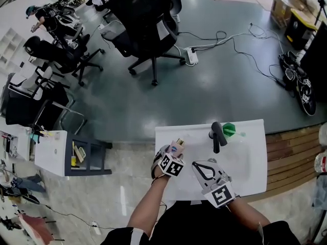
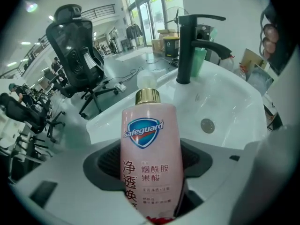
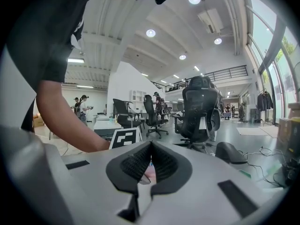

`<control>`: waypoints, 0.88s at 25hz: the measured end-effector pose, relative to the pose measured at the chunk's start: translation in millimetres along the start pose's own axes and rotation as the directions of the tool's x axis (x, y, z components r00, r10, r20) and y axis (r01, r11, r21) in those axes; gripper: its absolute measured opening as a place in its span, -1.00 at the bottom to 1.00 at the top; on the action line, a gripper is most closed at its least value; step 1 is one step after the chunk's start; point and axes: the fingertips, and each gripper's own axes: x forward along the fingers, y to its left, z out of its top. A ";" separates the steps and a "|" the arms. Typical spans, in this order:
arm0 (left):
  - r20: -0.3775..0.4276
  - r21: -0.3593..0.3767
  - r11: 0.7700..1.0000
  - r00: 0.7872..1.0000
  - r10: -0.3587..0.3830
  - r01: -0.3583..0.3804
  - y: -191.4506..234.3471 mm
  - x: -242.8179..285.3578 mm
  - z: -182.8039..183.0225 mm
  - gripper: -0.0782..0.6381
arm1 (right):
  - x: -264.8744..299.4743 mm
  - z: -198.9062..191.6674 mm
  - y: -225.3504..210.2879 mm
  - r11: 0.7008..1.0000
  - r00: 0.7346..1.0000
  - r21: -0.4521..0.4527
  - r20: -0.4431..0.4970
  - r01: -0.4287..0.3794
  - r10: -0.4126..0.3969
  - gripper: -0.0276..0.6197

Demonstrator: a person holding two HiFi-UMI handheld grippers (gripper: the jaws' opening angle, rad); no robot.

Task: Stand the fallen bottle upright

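Left gripper (image 1: 171,154) has its jaws spread wide around the pink Safeguard bottle (image 2: 151,149), the black pads set against both flanks of the body so that the bottle fills the gap between them. The bottle's long axis runs along the gripper's own line: its base is nearest the gripper's camera and its gold cap (image 2: 147,96) points away from the person, toward the office chairs (image 2: 77,46). In the head view the bottle sits at the front left corner of the white sink (image 1: 251,160), left of the black faucet (image 1: 216,135); whether it rests on the rim or is lifted off it, I cannot tell. The label faces the gripper's camera. Right gripper (image 1: 199,167) is over the sink's front edge, just beside the left one, jaws pressed together and pinching nothing.
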 end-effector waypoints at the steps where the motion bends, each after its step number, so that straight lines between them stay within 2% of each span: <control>1: 0.018 -0.011 1.000 1.000 -0.006 0.007 -0.6 -3.7 1.7 0.12 | 0.1 0.5 2.3 1.000 1.000 0.000 0.000 -0.003 0.003 -0.87; 7: 0.149 -0.112 0.993 0.989 -0.010 0.027 8.2 -27.6 13.4 0.11 | 3.4 2.4 14.3 1.000 1.000 -0.007 0.006 -0.016 0.016 -0.87; 12: 0.277 -0.187 0.981 0.961 0.006 0.048 19.6 -55.8 25.5 0.11 | 7.0 2.7 20.7 1.000 1.000 0.000 0.012 -0.020 0.020 -0.87; 14: 0.340 -0.205 0.977 0.940 0.020 0.053 24.5 -64.7 31.8 0.11 | 7.9 1.0 22.8 1.000 1.000 0.000 0.011 -0.024 0.024 -0.87; 18: 0.463 -0.236 0.970 0.885 0.051 0.067 35.1 -88.8 45.0 0.11 | 11.0 -0.1 28.7 0.999 0.999 -0.004 0.007 -0.032 0.032 -0.87; 22: 0.583 -0.245 0.966 0.808 0.081 0.080 43.9 -107.4 55.2 0.11 | 14.1 -1.9 29.8 0.999 0.999 -0.012 0.003 -0.034 0.034 -0.87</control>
